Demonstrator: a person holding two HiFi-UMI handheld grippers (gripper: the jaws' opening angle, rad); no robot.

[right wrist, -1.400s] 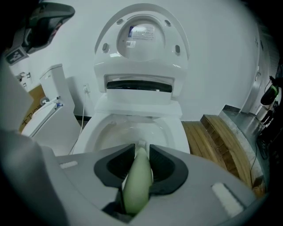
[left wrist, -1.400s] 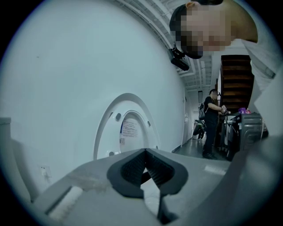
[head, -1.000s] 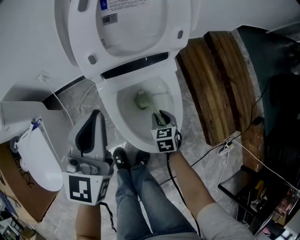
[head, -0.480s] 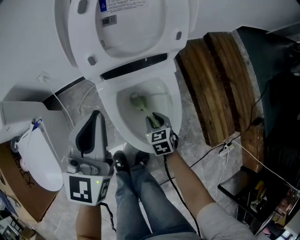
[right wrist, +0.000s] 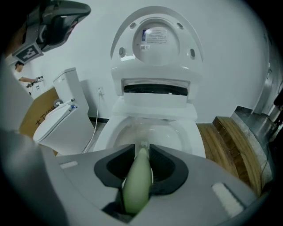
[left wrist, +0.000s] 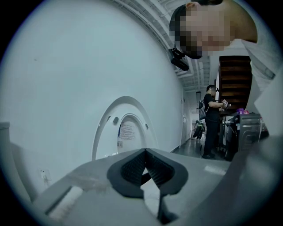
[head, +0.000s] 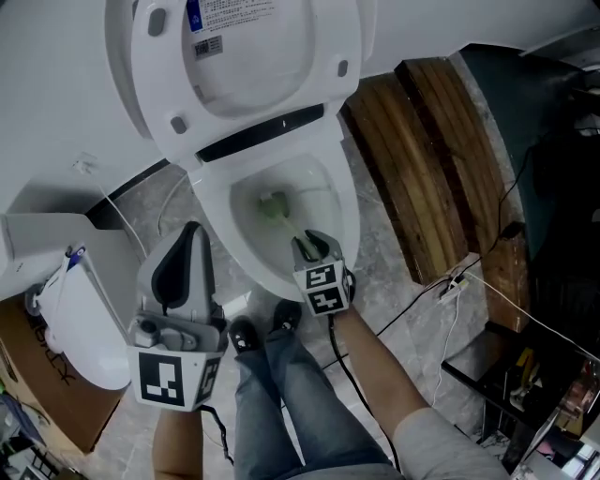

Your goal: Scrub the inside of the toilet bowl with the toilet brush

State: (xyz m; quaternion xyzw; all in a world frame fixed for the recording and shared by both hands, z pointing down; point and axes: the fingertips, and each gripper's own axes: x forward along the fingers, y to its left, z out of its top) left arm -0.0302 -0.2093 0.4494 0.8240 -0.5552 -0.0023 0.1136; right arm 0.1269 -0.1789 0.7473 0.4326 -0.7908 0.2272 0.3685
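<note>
Nothing fully legible: the raised toilet lid [head: 272, 66] carries a white sticker [head: 234, 9] with a blue corner and lines of print too small to read, a barcode-type label [head: 208, 45] sits just below it, and the cardboard box [head: 42, 394] shows dark lettering, partly hidden and undecipherable.

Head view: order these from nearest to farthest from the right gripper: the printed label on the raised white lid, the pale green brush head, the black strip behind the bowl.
1. Pale green brush head, in the bowl just ahead of the right gripper.
2. Black strip, at the bowl's back edge.
3. Printed label, high on the raised white lid.
</note>
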